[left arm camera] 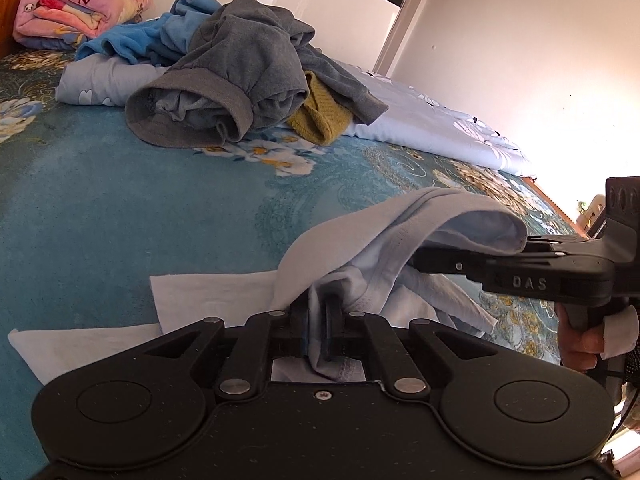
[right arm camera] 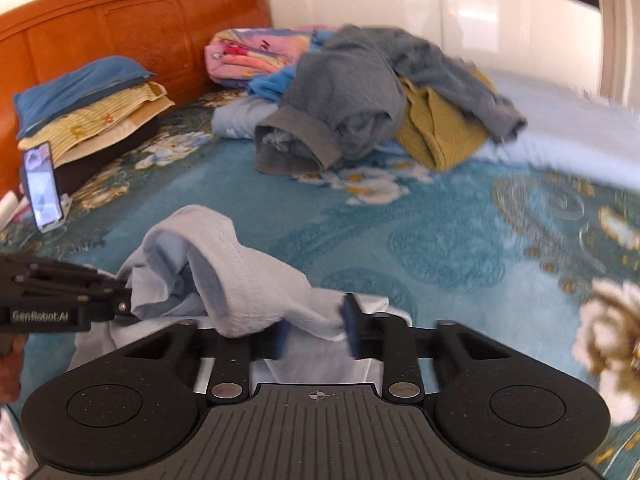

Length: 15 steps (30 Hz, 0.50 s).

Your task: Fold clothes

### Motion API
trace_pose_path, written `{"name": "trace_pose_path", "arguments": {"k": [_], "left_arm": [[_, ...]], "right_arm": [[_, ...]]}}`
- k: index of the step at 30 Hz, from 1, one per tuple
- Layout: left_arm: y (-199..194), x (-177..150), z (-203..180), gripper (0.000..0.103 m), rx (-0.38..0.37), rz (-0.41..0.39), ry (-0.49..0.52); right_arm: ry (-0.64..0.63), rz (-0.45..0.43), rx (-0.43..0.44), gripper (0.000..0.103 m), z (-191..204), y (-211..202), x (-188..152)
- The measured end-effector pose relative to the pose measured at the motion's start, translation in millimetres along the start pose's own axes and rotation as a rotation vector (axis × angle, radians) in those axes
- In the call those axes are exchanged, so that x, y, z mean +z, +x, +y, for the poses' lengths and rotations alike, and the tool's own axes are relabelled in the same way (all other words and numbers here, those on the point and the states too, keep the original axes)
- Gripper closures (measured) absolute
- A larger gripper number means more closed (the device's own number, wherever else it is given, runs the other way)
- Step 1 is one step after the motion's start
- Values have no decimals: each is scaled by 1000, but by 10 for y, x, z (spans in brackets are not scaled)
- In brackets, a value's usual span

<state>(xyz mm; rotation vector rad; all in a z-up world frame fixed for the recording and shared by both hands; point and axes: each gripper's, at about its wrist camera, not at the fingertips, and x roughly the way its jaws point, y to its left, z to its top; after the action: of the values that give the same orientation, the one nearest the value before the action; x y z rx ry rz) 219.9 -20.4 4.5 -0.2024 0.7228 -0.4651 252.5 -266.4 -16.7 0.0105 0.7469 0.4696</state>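
Note:
A pale blue garment (left arm camera: 360, 256) lies bunched on the teal floral bedspread (left arm camera: 120, 200). My left gripper (left arm camera: 318, 320) is shut on a fold of it; it shows from the side in the right wrist view (right arm camera: 132, 306). My right gripper (right arm camera: 316, 330) has its jaws partly apart with the garment's (right arm camera: 240, 276) cloth draped between the pads; in the left wrist view (left arm camera: 416, 260) it reaches in from the right under the raised cloth. White flat parts of the garment (left arm camera: 200, 304) lie spread on the bed.
A heap of unfolded clothes sits at the back: grey garment (left arm camera: 240, 68), mustard knit (left arm camera: 316, 116), blue fleece (left arm camera: 132, 40). A folded pink blanket (left arm camera: 72, 8), stacked pillows (right arm camera: 92, 112), a phone (right arm camera: 42, 184) and the wooden headboard (right arm camera: 132, 24) stand at the bed's head.

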Motion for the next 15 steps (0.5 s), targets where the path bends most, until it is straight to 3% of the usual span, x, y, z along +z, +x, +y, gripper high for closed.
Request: {"name": "trace_pose_path", "arguments": {"k": [3, 8, 15], "left_arm": [[-43, -13, -29, 103, -12, -10, 9], [-262, 72, -95, 103, -105, -52, 4], [-757, 401, -381, 103, -192, -179, 95]], "right_arm": [[82, -35, 3, 97, -65, -41, 27], [166, -139, -34, 99, -100, -251, 178], [193, -325, -141, 99, -106, -821, 567]]}}
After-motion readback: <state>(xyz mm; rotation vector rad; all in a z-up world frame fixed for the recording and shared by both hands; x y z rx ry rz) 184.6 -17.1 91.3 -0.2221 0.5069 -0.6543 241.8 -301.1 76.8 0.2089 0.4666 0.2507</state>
